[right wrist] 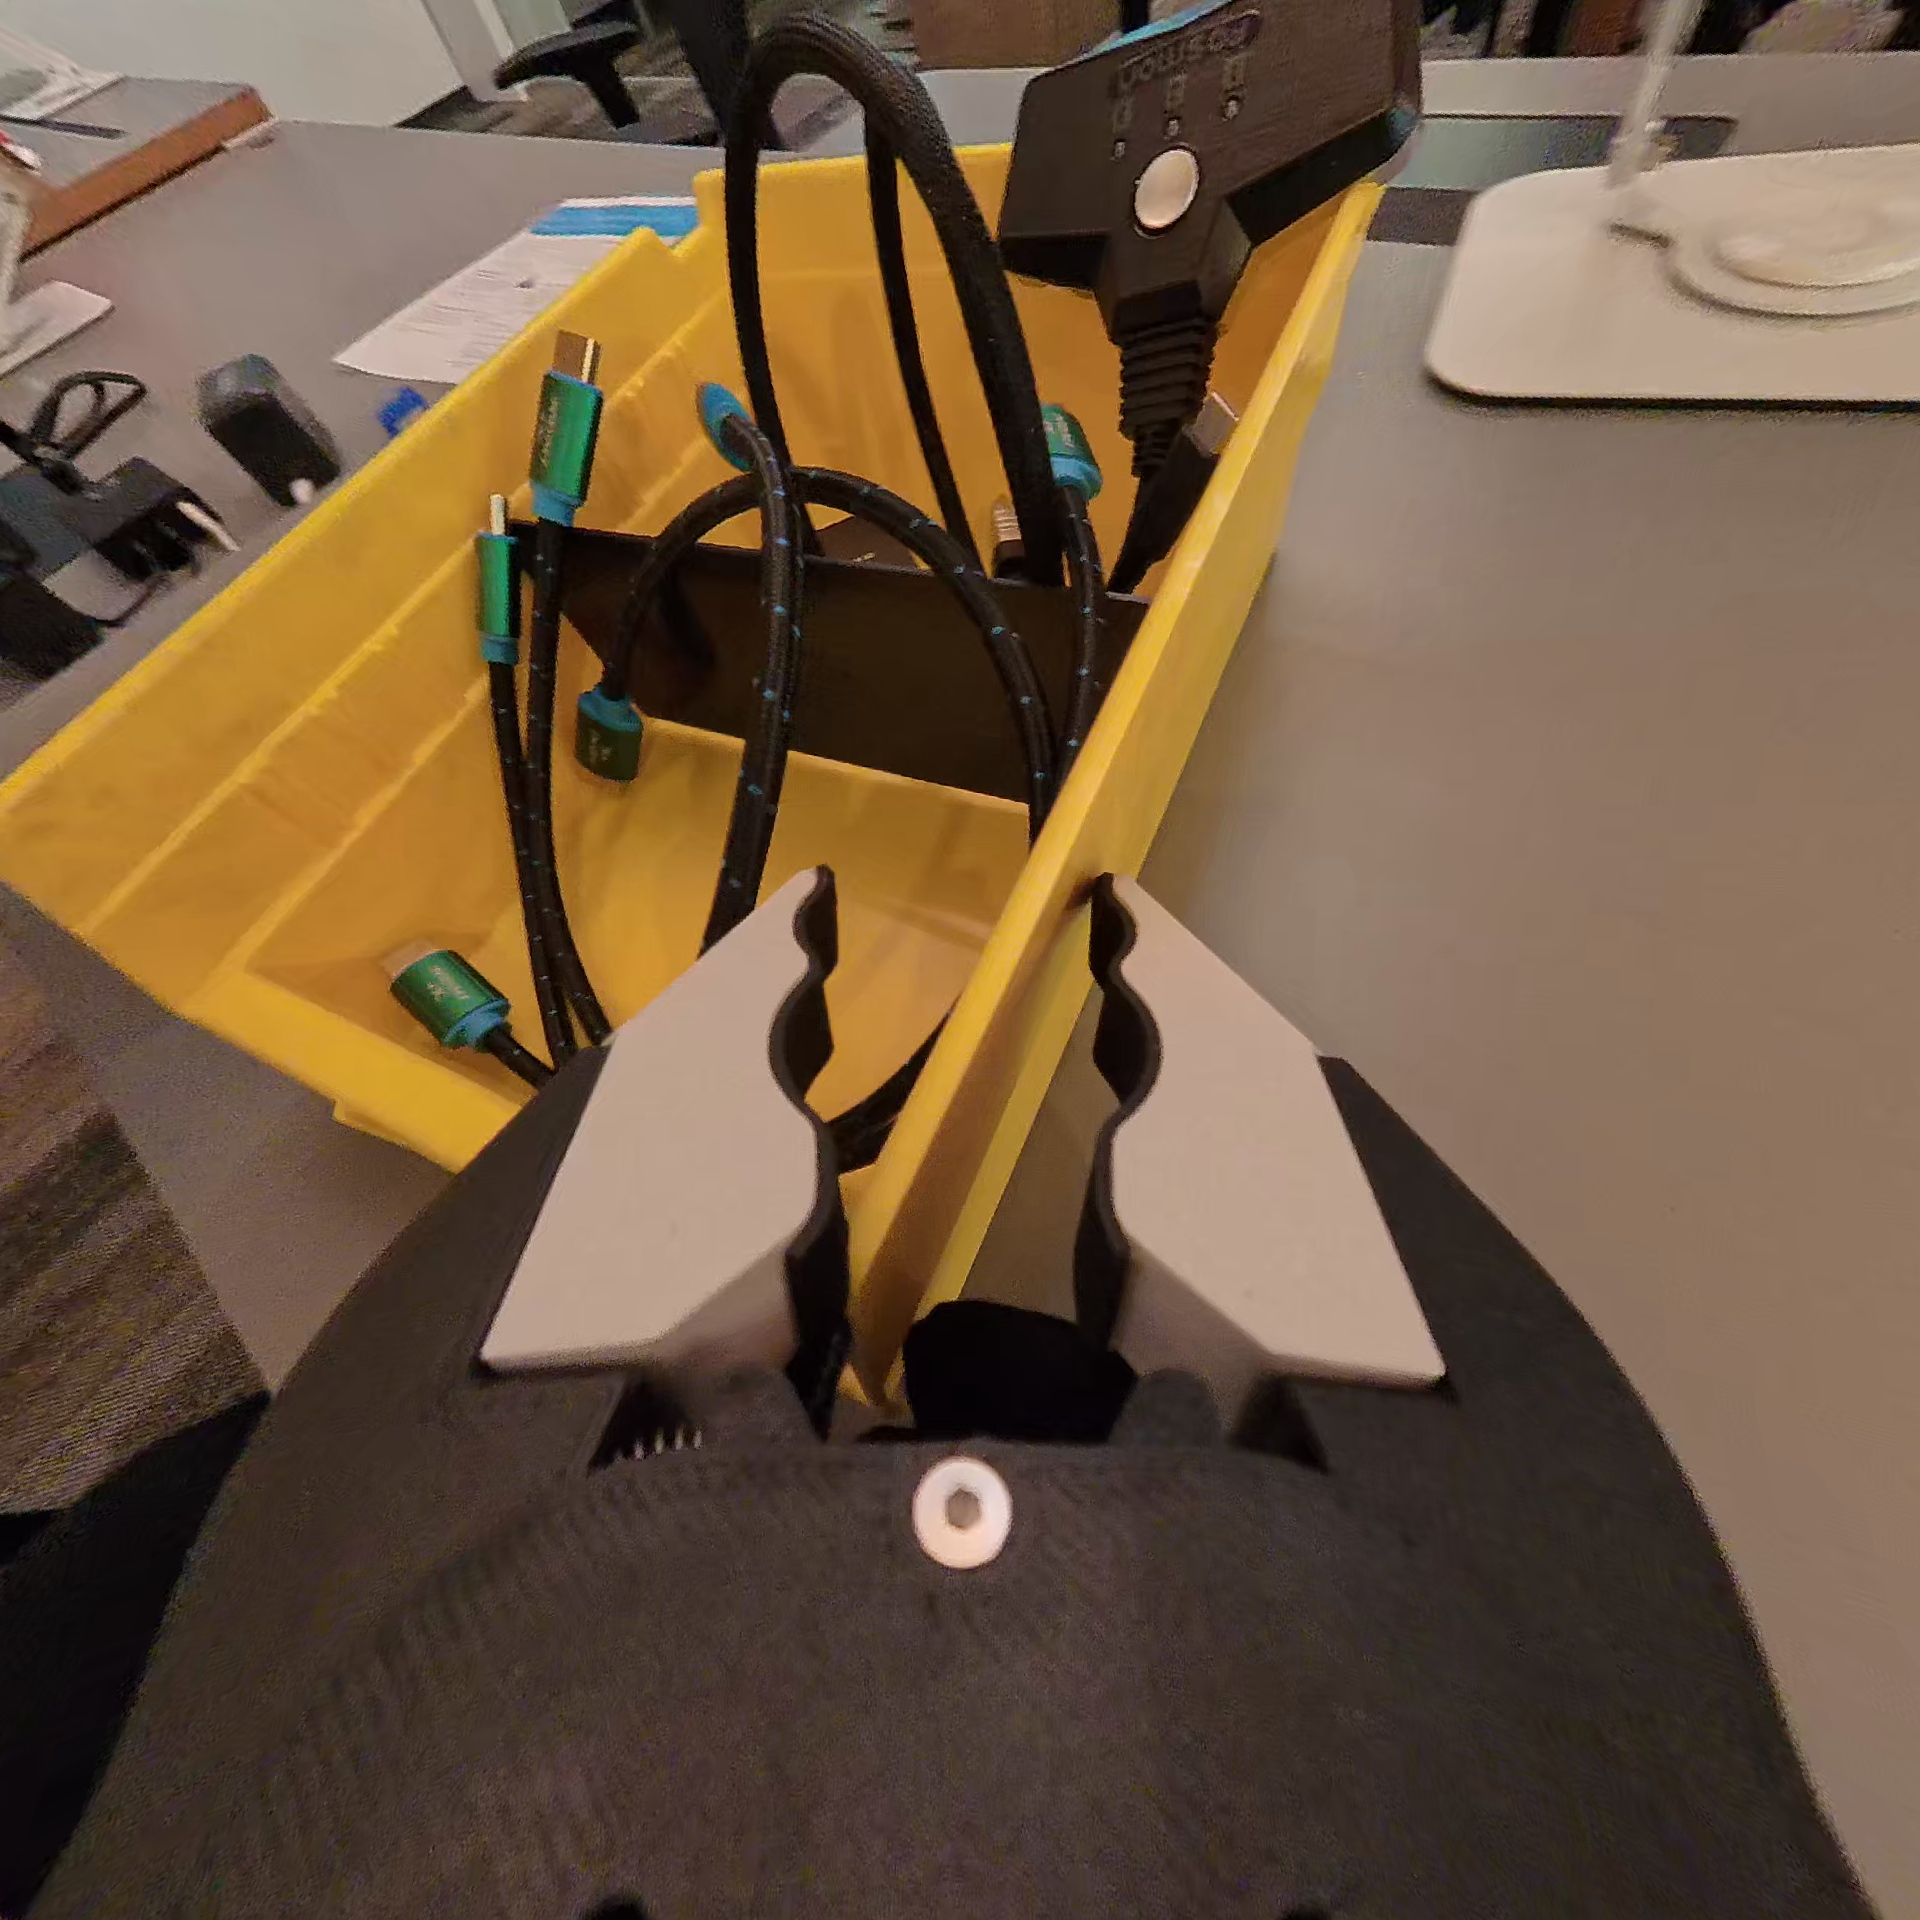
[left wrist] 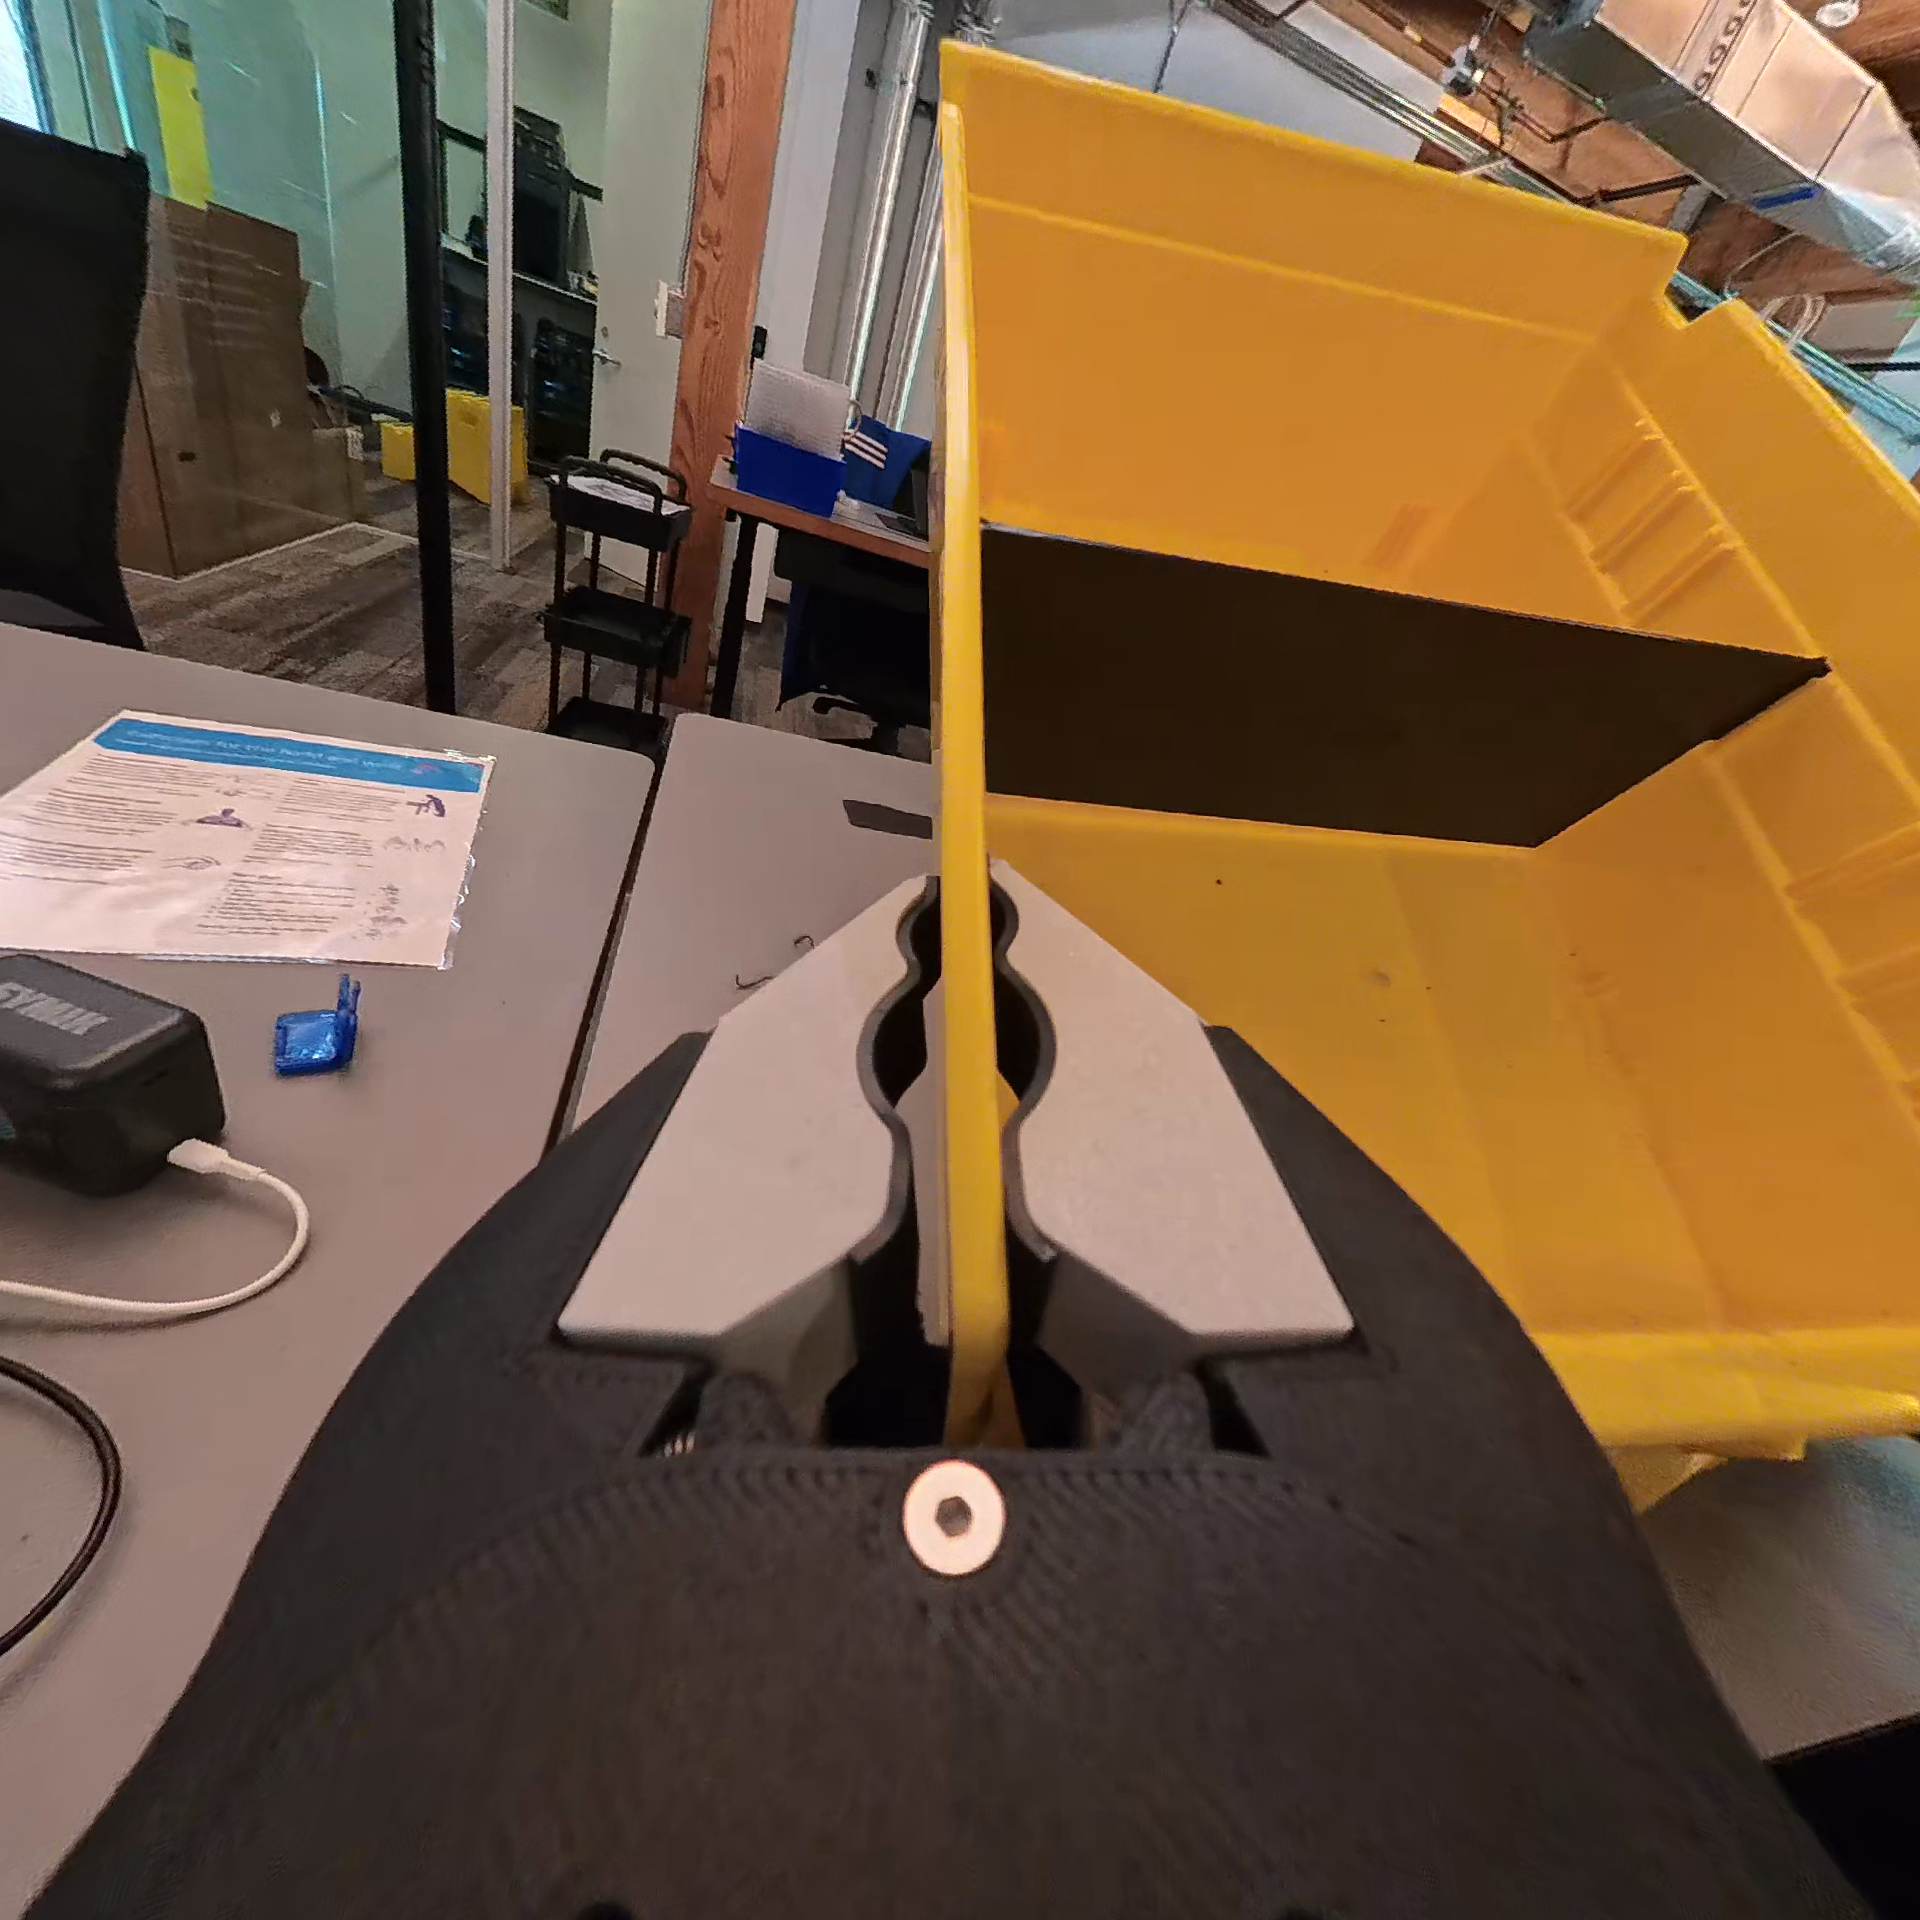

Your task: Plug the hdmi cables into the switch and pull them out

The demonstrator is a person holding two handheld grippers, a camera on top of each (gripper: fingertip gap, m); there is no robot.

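Note:
A yellow bin (right wrist: 312,748) with a black divider (right wrist: 883,675) holds several black braided HDMI cables with green plugs (right wrist: 566,436) and the black switch (right wrist: 1216,104), which rests at its far end with a thick black cable (right wrist: 966,312). My right gripper (right wrist: 961,883) is open, and its fingers straddle the bin's right wall (right wrist: 1195,727). My left gripper (left wrist: 961,883) is shut on the edge of a yellow bin wall (left wrist: 961,520). In that view the bin (left wrist: 1351,416) looks tilted, and its inside shows only a black divider (left wrist: 1351,707), no cables.
On the grey table (left wrist: 727,831) to the left lie a printed sheet (left wrist: 249,831), a small blue clip (left wrist: 312,1039) and a black charger (left wrist: 94,1070) with a white cord (left wrist: 239,1247). A white flat base (right wrist: 1662,291) sits at the far right. Tip to tip, the grippers are about 45 centimetres apart. From the left gripper's tips to the black charger (left wrist: 94,1070) is close to 30 centimetres. My right wrist view (right wrist: 225,415) looks at it from another angle.

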